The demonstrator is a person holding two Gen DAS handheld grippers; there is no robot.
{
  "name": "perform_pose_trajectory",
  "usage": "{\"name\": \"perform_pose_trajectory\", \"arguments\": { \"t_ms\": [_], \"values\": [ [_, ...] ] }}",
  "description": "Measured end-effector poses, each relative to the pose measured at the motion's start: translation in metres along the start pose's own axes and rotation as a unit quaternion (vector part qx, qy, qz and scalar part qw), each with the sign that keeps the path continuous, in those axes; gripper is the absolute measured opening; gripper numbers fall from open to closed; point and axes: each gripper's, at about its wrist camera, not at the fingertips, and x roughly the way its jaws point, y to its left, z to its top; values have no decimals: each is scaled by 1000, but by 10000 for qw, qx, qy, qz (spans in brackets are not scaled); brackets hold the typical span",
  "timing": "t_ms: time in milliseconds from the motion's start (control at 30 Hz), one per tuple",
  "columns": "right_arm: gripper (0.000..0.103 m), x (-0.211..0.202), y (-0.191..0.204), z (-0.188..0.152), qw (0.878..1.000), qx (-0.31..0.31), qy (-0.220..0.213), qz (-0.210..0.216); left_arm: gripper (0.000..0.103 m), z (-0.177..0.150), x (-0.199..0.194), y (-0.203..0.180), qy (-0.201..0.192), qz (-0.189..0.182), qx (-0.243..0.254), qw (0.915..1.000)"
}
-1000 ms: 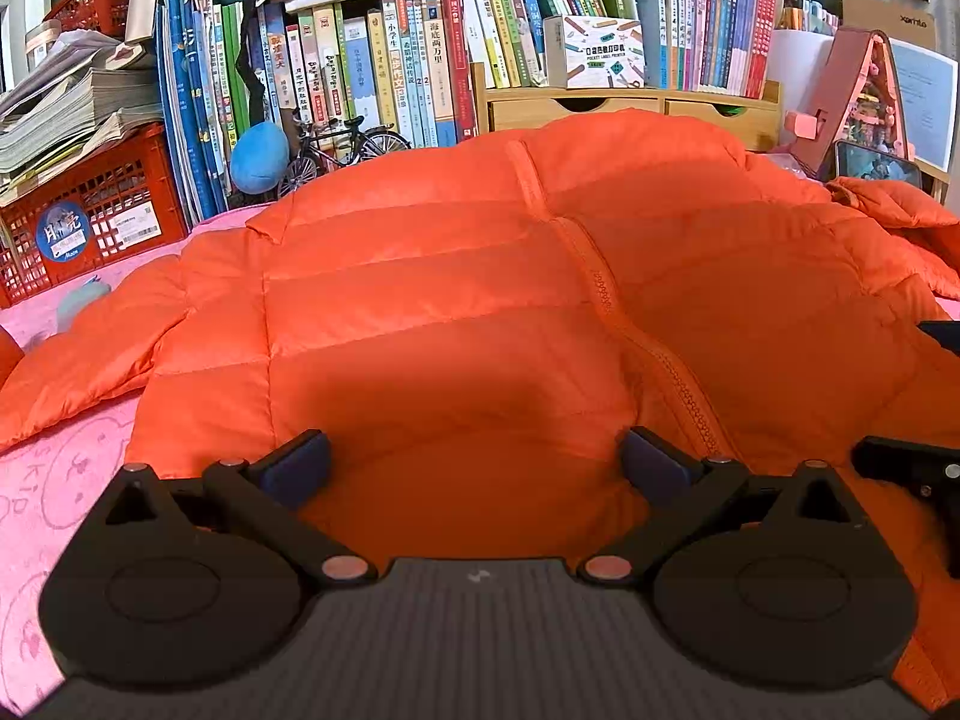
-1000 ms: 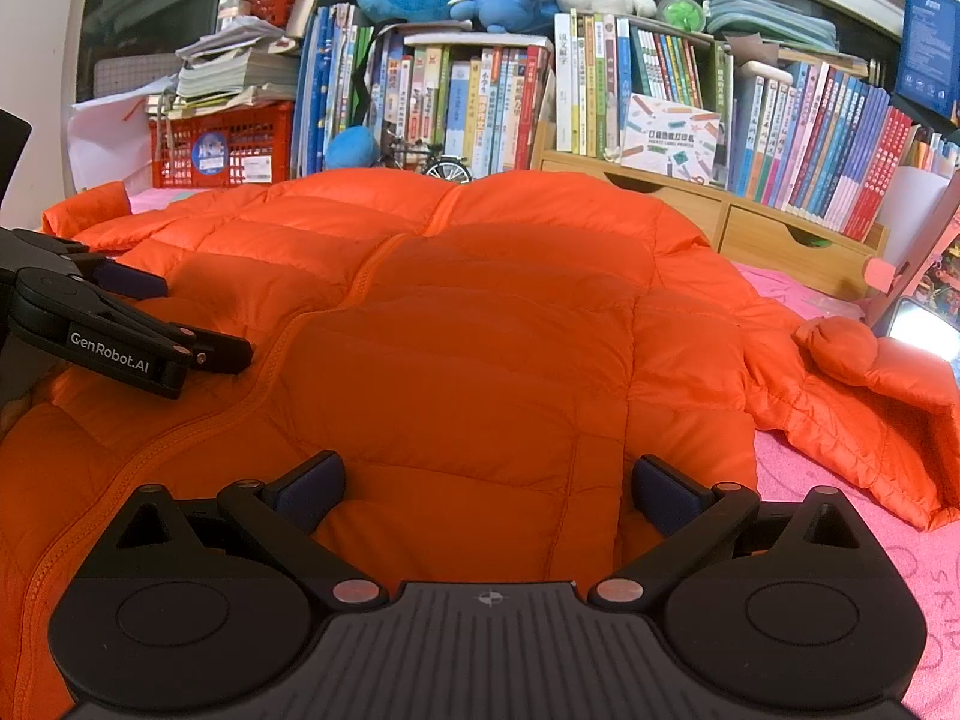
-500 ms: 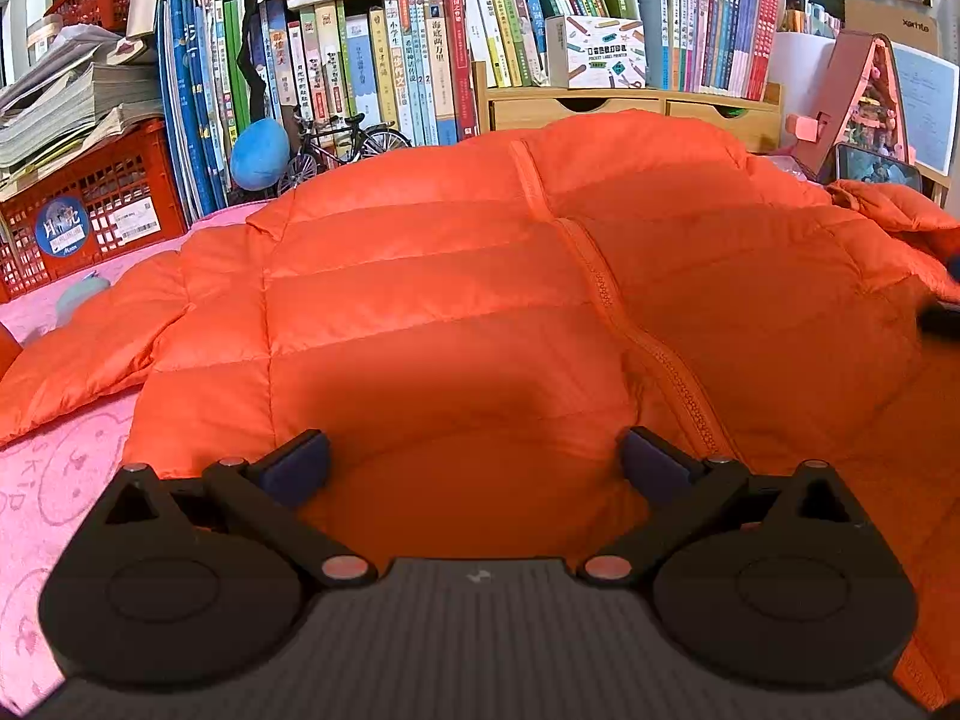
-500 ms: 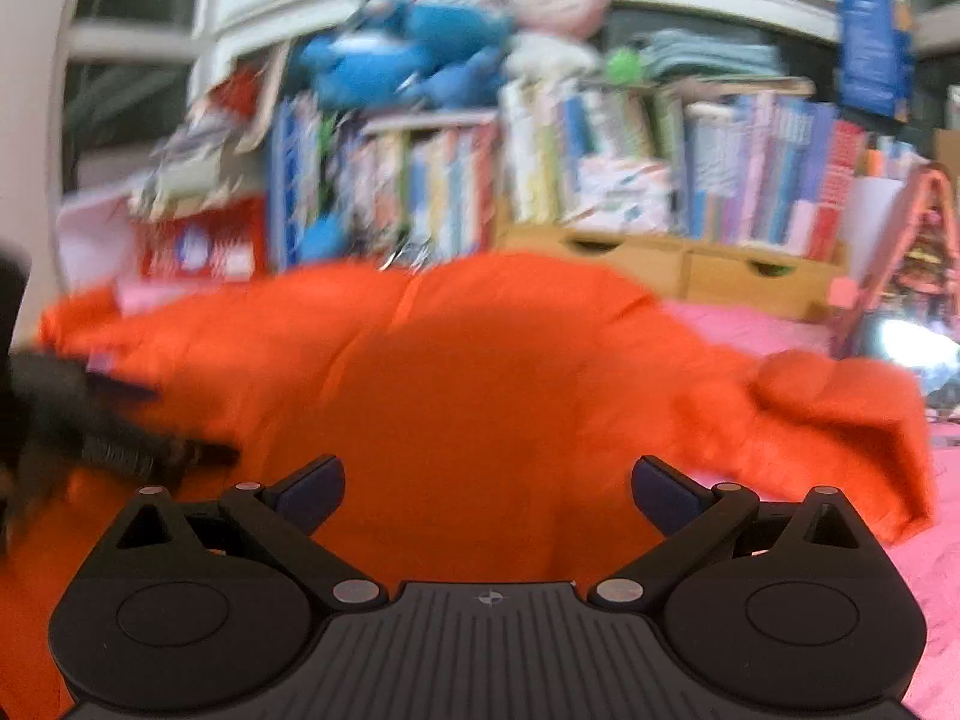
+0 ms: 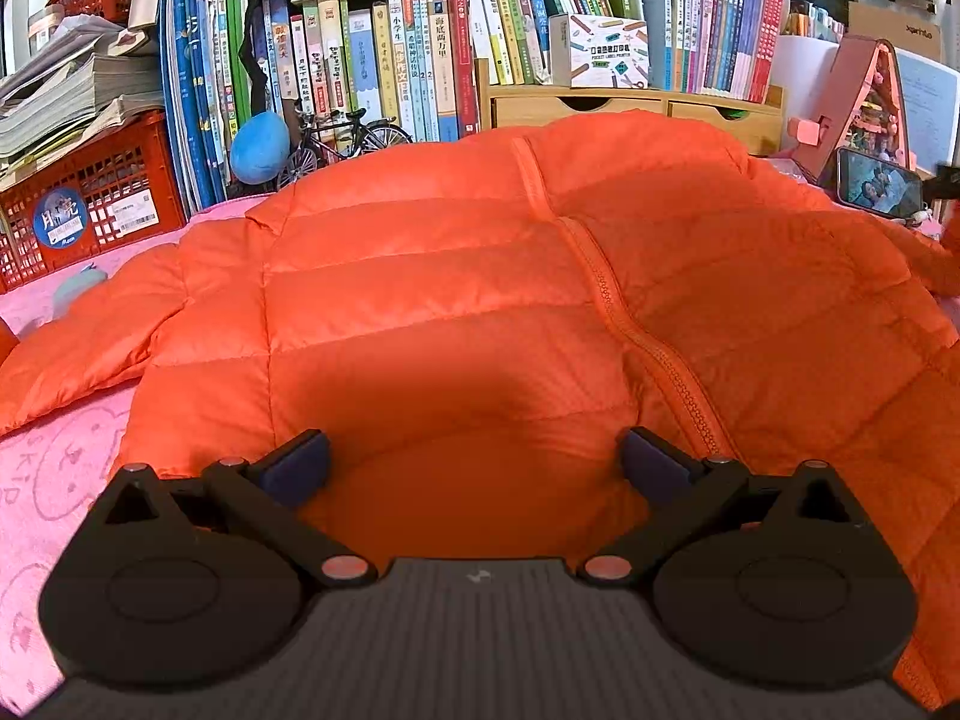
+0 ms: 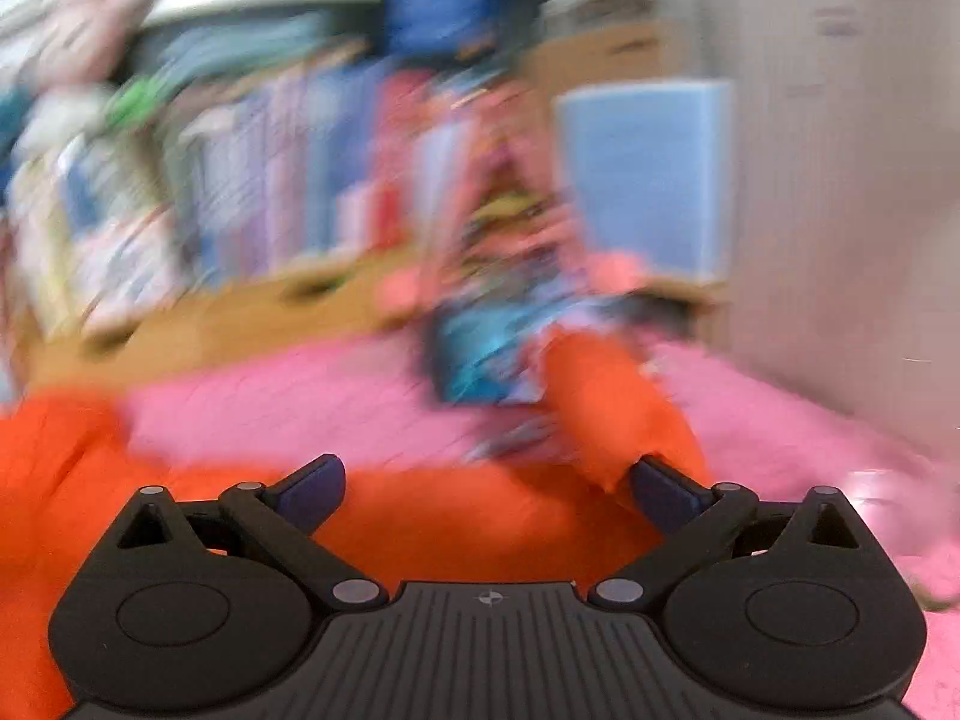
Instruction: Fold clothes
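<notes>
an orange puffer jacket lies spread front-up on a pink cover printed with faint cartoon outlines. its zipper runs from the collar at the far side down toward the near right, closed along the length that shows. one sleeve stretches out to the left across the pink cover.

the left tongs sit low at the near hem of the jacket, with the two dark fingers spread wide apart and nothing between them but the quilted fabric below. whether the tips touch the cloth cannot be told.

the right wrist view is heavily smeared by motion. the right tongs are also spread wide and hold nothing. they are over the right part of the jacket, and the other sleeve lies just beyond the right finger, on the pink cover.

at the far side a row of books stands packed upright, with a red plastic crate under stacked papers at the far left, a small model bicycle and a blue plush ball in front of the books. a wooden drawer unit stands behind the collar. a phone with its screen lit is propped at the far right.
</notes>
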Motion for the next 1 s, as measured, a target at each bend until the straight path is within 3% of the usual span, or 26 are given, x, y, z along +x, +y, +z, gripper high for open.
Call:
{"name": "perform_pose_trajectory", "arguments": {
  "t_ms": [67,267,433,567,733,833,933,1000],
  "values": [
    [103,-6,-11,-4,9995,134,20,280,103,0,1,0,7,-4,-14,10000],
    [103,-12,-6,-23,9953,-237,465,813,103,1,1,0,11,5,-28,10000],
    [103,-37,21,-31,9804,-601,809,1692,103,1,0,0,14,5,-32,10000],
    [103,-67,48,-37,9583,-1018,958,2491,103,0,0,0,14,5,-33,10000],
    [103,-125,91,-56,9118,-1901,881,3532,103,0,0,0,14,3,-40,10000],
    [103,-148,115,-73,8895,-2434,804,3782,103,0,0,0,12,-1,-46,10000],
    [103,-153,135,-96,8795,-2969,867,3618,103,0,-1,1,10,-5,-57,10000],
    [103,-154,142,-102,8798,-3119,890,3474,103,1,0,1,9,-8,-68,10000]
  ]
}}
